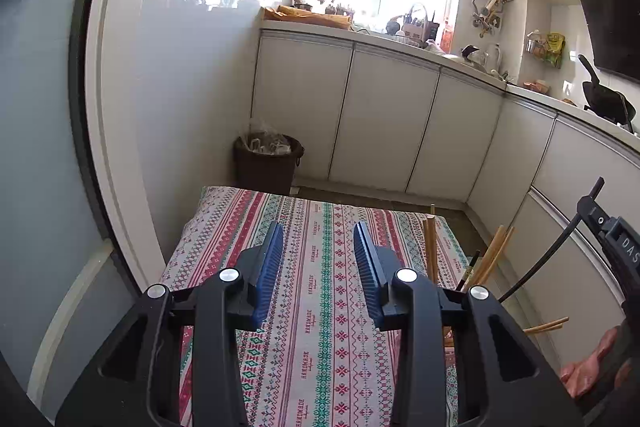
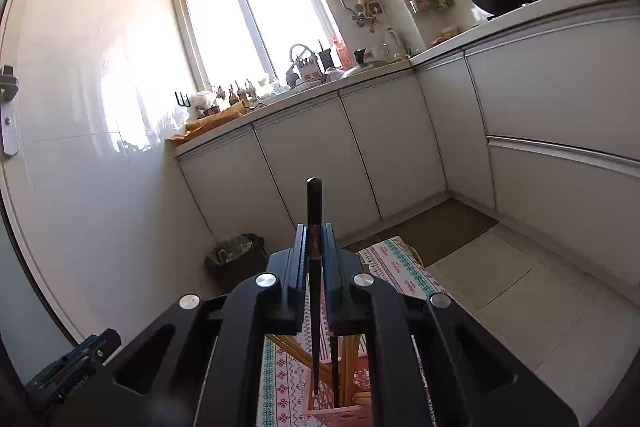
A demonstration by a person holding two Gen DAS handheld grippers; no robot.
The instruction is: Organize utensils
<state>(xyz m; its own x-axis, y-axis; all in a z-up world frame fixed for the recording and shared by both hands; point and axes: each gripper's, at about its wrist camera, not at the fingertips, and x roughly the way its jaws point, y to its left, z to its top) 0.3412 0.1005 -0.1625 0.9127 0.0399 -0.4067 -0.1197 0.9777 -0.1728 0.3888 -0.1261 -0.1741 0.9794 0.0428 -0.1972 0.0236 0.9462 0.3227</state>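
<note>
My left gripper [image 1: 319, 247] is open and empty above the patterned tablecloth [image 1: 320, 307]. Several wooden chopsticks [image 1: 430, 251] stand up at its right, behind the right finger. My right gripper [image 2: 314, 247] is shut on a black chopstick [image 2: 314, 211] that stands upright between the blue pads, its lower end over a pink holder [image 2: 340, 411]. The holder contains wooden chopsticks [image 2: 352, 351] and another black chopstick [image 2: 334, 367]. The right gripper's body shows at the right edge of the left wrist view [image 1: 616, 243].
The small table with the patterned cloth [image 2: 396, 263] stands in a narrow kitchen. A dark waste bin [image 1: 267, 163] stands past its far edge by the white wall. White cabinets [image 1: 384, 119] under a cluttered counter run along the back and right.
</note>
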